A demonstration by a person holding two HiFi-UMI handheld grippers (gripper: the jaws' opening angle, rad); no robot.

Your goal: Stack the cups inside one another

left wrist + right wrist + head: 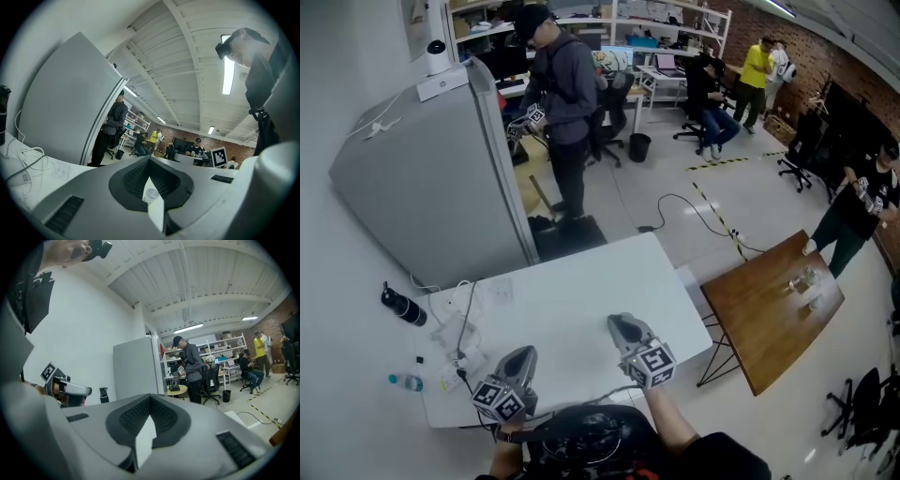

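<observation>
Crowding table [581, 295] edge: cables [465, 330], bottles [402, 307]

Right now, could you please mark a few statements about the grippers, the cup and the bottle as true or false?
1. The right gripper's fingers are closed with nothing between them. True.
2. A small white cup shows on the white table just past the left gripper's fingers. True.
3. The tall black bottle stands between the two grippers. False: it stands near the table's far-left corner, away from both.
4. Each gripper holds a cup. False: neither holds anything. The only cup in view sits untouched beyond the left gripper's closed fingers.
</observation>
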